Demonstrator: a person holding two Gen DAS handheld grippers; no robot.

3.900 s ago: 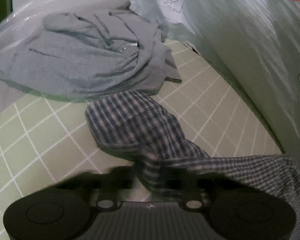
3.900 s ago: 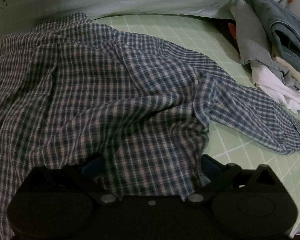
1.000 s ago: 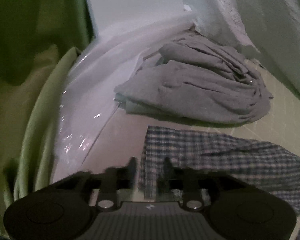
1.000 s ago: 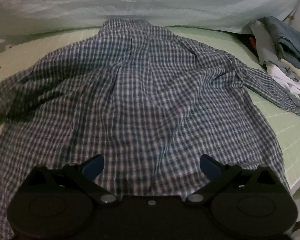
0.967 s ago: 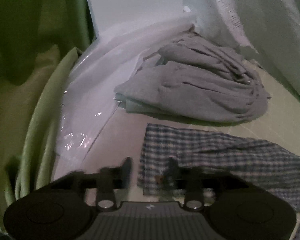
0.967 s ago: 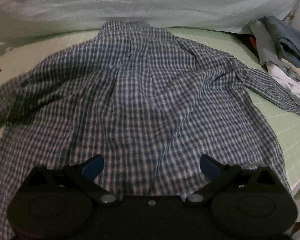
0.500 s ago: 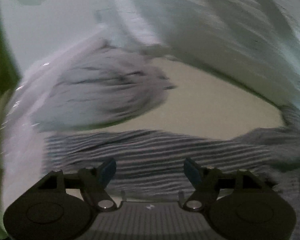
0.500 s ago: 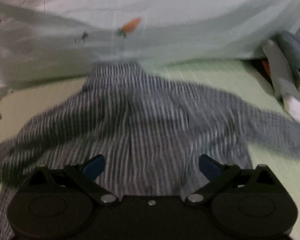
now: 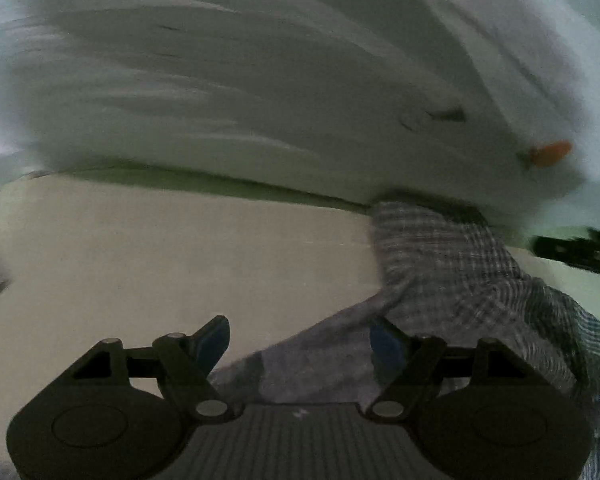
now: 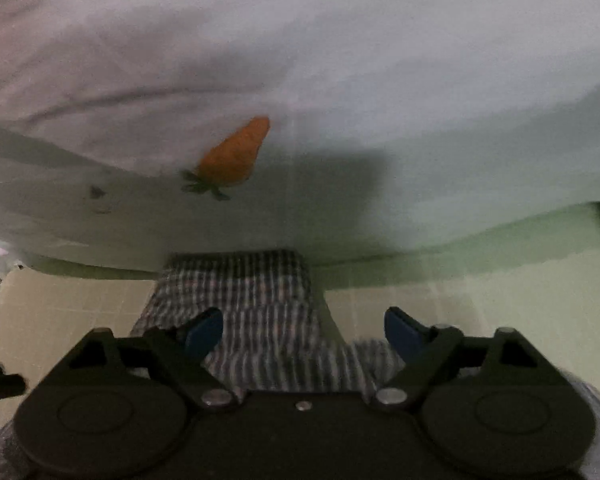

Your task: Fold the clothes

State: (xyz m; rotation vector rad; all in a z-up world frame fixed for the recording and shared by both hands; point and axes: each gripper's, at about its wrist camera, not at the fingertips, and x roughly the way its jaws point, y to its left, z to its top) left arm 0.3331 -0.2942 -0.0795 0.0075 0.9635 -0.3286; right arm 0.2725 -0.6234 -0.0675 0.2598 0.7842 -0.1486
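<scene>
Shirt (image 10: 252, 300) under right claw (image 10: 304, 330) — closing.

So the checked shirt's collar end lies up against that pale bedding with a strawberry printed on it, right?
Nearly. The print is an orange carrot with a green top, not a strawberry; the right wrist view shows it plainly. The rest holds: the checked shirt does reach up against the pale bedding.
</scene>
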